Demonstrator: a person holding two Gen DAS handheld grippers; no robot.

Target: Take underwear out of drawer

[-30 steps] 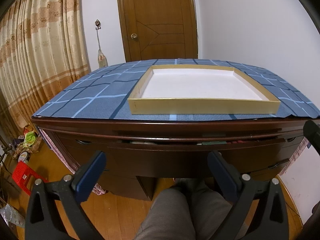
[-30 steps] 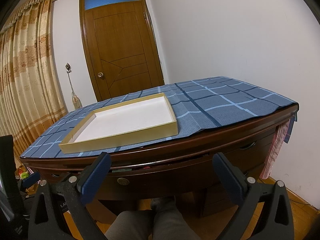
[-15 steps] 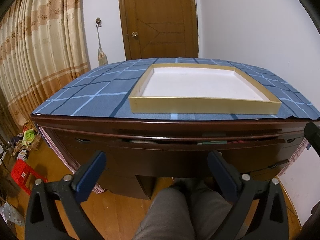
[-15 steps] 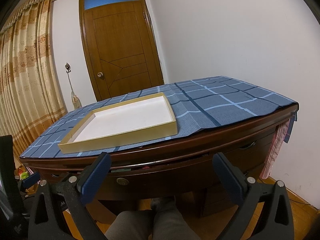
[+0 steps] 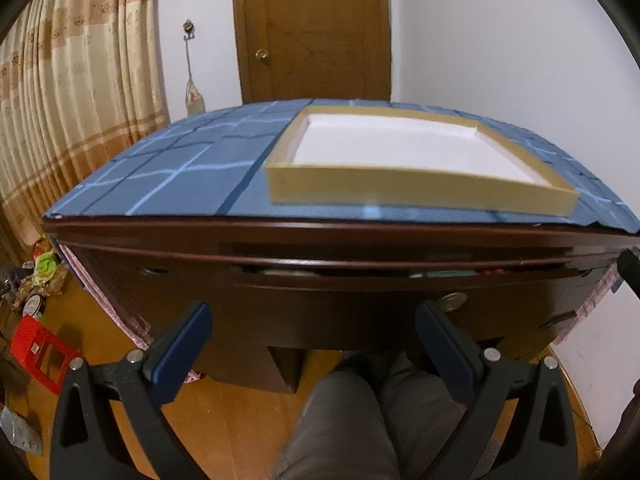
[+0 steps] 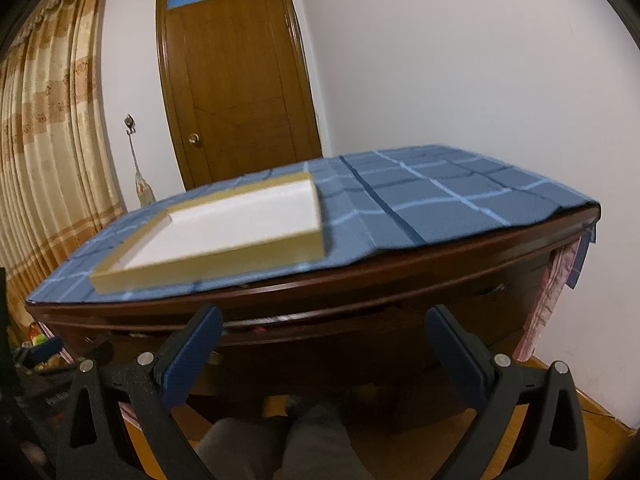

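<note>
Left gripper [image 5: 316, 344] jaws wide apart, holding nothing, in front of the dark wooden drawer [image 5: 360, 304]. Right gripper [image 6: 324, 348] jaws also wide, nothing held, close to the same drawer front [image 6: 320, 344]. Drawer is open only a narrow slit under the worktop [image 5: 320, 236] edge; bits of fabric show in the gap, can't tell if it's underwear. Free room between jaws and drawer front. Shallow tray [image 5: 420, 192] sits on the blue checked cloth [image 5: 168, 184]. Person's grey-clad legs [image 5: 360, 420] below.
</note>
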